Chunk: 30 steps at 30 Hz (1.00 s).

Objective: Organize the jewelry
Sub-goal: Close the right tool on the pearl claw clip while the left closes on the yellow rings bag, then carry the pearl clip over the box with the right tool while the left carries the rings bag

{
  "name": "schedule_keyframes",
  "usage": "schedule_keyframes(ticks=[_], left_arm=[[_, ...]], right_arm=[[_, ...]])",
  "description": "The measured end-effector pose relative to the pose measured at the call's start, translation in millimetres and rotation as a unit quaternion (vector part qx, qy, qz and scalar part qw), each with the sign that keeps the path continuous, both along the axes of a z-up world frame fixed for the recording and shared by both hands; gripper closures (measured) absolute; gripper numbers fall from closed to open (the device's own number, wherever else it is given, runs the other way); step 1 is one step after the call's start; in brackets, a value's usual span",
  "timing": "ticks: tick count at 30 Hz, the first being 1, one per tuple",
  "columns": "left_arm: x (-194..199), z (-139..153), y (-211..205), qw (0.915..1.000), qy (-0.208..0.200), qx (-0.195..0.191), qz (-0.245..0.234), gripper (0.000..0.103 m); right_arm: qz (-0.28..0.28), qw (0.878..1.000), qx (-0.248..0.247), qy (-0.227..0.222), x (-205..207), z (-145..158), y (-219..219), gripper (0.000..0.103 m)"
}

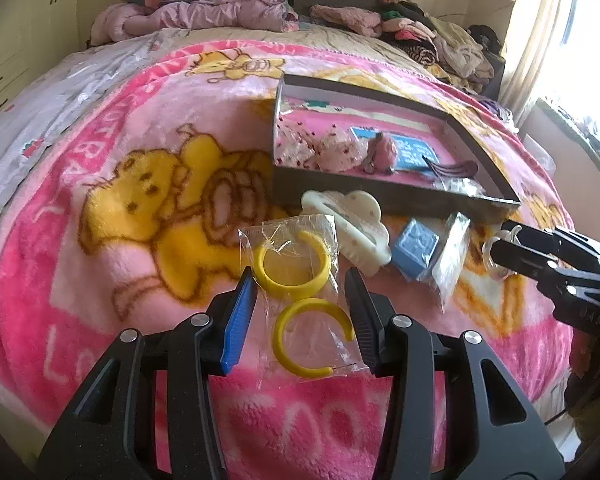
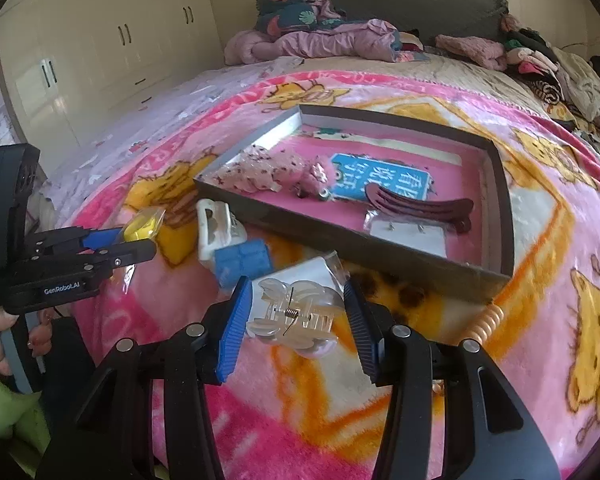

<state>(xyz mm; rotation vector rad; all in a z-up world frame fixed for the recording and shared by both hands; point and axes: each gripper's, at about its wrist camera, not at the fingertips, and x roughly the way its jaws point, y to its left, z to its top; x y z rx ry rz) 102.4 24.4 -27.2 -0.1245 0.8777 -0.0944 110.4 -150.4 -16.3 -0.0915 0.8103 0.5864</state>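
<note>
A shallow dark tray [image 1: 380,194] [image 2: 340,240] lies on the pink blanket and holds hair clips, a blue card and pink pouches. My left gripper [image 1: 300,300] is open, its fingers on either side of a clear bag with two yellow hoop earrings [image 1: 296,268]; it also shows in the right wrist view [image 2: 136,240]. My right gripper [image 2: 298,304] is open around a clear claw hair clip [image 2: 296,316] on the blanket; it shows in the left wrist view [image 1: 500,250]. A white claw clip [image 1: 360,224], a blue box [image 1: 414,246] and a small white packet [image 1: 452,256] lie in front of the tray.
The pink cartoon blanket [image 1: 140,200] covers the bed. Piles of clothes [image 1: 420,28] lie at the head of the bed. A cream wardrobe [image 2: 80,60] stands to the left. A peach coil hair tie [image 2: 486,322] lies right of my right gripper.
</note>
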Motion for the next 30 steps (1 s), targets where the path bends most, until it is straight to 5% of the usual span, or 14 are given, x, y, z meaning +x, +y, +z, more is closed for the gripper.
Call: schedule_keyframes(ticks=[30], left_arm=[[56, 41, -12, 0.9994, -0.031, 0.0, -0.016, 0.066]], right_arm=[[-0.025, 0.999, 0.025, -0.024, 36, 27, -8, 0.057]])
